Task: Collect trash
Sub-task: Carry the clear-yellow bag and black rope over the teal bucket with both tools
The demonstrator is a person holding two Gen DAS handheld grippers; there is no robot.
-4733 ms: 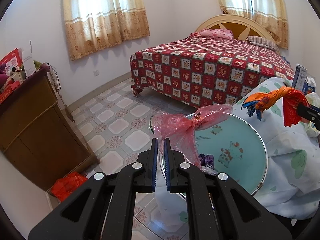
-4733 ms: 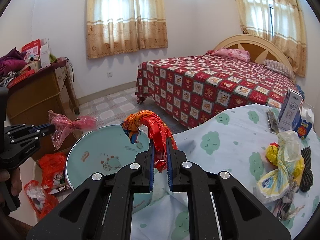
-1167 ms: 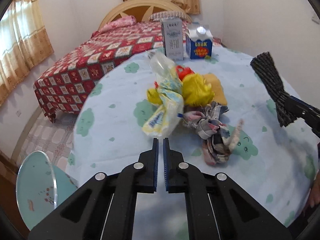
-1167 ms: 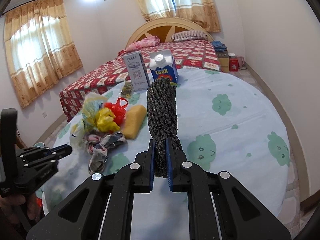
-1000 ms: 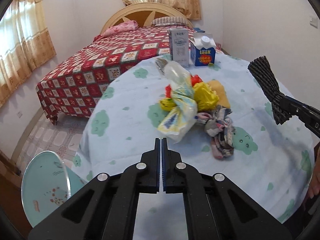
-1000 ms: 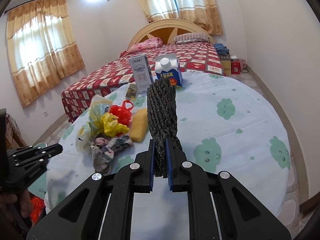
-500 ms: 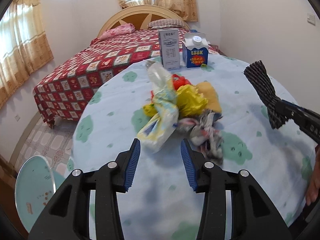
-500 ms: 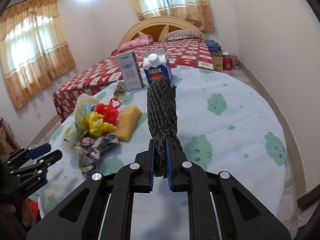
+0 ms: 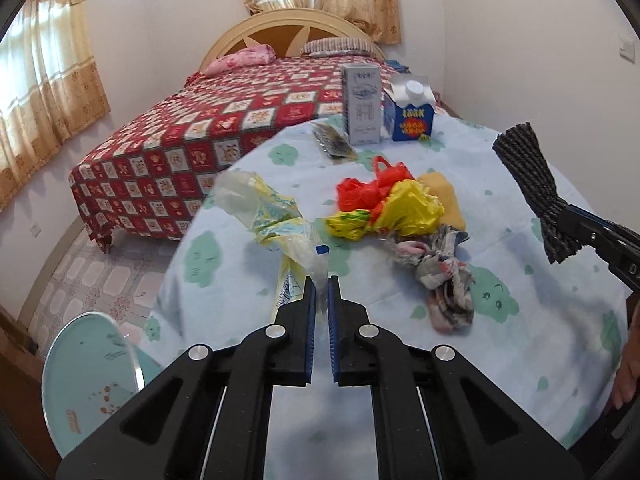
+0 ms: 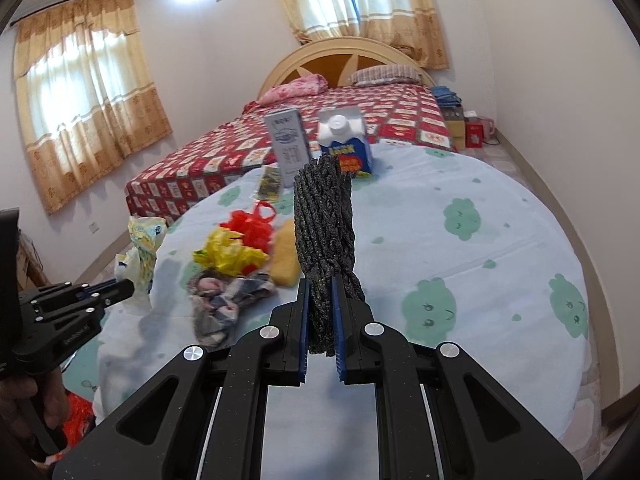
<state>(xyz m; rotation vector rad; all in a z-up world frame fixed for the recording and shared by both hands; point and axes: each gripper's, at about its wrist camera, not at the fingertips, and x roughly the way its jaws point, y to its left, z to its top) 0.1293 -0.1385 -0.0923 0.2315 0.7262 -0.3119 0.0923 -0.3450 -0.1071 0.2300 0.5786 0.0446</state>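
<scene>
While two tongs grip, left tongs (image 9: 321,280) one clear bag (image 9: 276,216), right tongs (image 10: 321,280) one rope bundle (image 10: 324,224), two cartons (image 9: 362,104)

The left hand-held gripper (image 9: 321,280) pinches the near end of a clear and yellow plastic bag (image 9: 272,208) lying on the cloth-covered worktop (image 9: 520,344). Just right of it sit red and yellow bags (image 9: 384,204) and a crumpled rag (image 9: 440,268). At far right, the right hand-held gripper (image 9: 568,220) clamps a dark braided rope bundle (image 9: 532,180).
</scene>
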